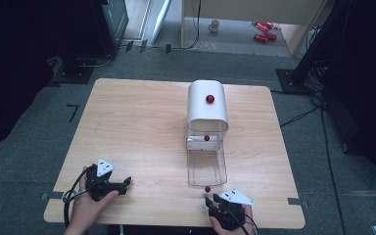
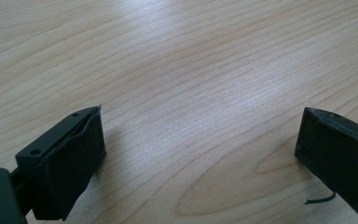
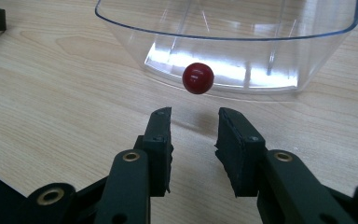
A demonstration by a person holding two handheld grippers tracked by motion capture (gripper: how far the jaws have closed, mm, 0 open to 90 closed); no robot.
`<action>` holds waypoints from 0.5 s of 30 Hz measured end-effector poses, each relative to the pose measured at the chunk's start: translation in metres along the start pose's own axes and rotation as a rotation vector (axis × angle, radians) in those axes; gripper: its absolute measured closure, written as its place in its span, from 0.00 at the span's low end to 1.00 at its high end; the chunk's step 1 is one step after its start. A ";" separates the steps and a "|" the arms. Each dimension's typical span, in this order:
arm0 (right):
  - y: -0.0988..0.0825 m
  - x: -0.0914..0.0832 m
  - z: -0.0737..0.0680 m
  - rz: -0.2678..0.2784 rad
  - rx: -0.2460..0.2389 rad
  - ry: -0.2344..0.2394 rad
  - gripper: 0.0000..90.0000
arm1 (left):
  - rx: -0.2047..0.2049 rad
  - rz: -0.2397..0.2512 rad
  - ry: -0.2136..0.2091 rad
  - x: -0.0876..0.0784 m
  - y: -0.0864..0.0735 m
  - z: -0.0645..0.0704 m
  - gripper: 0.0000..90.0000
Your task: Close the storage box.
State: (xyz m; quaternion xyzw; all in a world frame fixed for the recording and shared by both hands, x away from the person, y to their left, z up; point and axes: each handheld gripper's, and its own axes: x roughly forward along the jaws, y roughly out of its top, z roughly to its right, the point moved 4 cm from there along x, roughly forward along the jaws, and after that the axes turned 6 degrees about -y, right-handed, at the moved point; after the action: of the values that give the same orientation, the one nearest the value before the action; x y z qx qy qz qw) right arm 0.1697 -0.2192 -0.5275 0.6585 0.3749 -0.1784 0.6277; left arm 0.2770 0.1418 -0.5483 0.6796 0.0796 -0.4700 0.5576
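Observation:
A white arched box (image 1: 206,110) with a red knob (image 1: 210,99) on its top stands on the wooden table (image 1: 137,127), right of centre. A clear plastic drawer (image 1: 206,169) is pulled out of it towards me, and a small red knob (image 1: 207,189) sits on its near wall. My right gripper (image 1: 211,200) rests just short of that knob. In the right gripper view the red knob (image 3: 198,78) hangs on the clear drawer (image 3: 223,28) just beyond my right gripper (image 3: 195,123), whose jaws are narrowly apart with nothing between them. My left gripper (image 1: 125,184) lies at the front left, its jaws (image 2: 200,144) wide open over bare wood.
Inside the box a second inner tray carries another red knob (image 1: 206,138). The table's front edge runs right under both hands. On the floor behind the table are a mug (image 1: 214,25), red cans (image 1: 263,30) and dark equipment stands.

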 end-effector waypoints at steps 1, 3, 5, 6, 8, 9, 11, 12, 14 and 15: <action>0.000 0.000 0.000 0.000 0.000 0.000 0.74 | 0.000 0.000 0.000 0.000 0.000 0.000 0.01; 0.001 0.002 -0.001 0.003 -0.001 -0.001 0.74 | 0.001 0.000 0.000 0.000 0.000 0.000 0.01; 0.003 0.005 -0.003 0.011 -0.005 -0.008 0.75 | 0.000 0.000 0.000 0.000 0.000 0.000 0.01; 0.004 0.007 -0.004 0.012 -0.001 -0.009 0.75 | 0.001 0.000 0.000 0.000 0.000 0.000 0.01; 0.004 0.008 -0.004 0.012 -0.001 -0.011 0.75 | 0.001 0.000 0.000 0.000 0.000 0.000 0.01; 0.005 0.010 -0.004 0.012 0.000 -0.011 0.75 | 0.001 0.000 0.000 0.000 0.000 0.000 0.01; 0.007 0.012 -0.005 0.015 0.003 -0.011 0.76 | 0.001 0.000 0.000 0.000 0.000 0.000 0.01; 0.008 0.013 -0.005 0.016 0.003 -0.015 0.76 | 0.001 0.000 0.000 0.000 0.000 0.000 0.01; 0.010 0.014 -0.004 0.021 0.004 -0.022 0.76 | 0.001 0.000 0.000 0.000 0.000 0.000 0.01; 0.011 0.014 -0.003 0.024 0.007 -0.025 0.76 | 0.001 0.000 0.000 0.000 0.000 0.000 0.01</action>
State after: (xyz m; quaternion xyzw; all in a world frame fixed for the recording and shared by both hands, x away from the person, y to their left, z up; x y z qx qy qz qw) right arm 0.1860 -0.2116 -0.5297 0.6629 0.3584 -0.1806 0.6320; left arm 0.2770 0.1417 -0.5483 0.6797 0.0794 -0.4701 0.5574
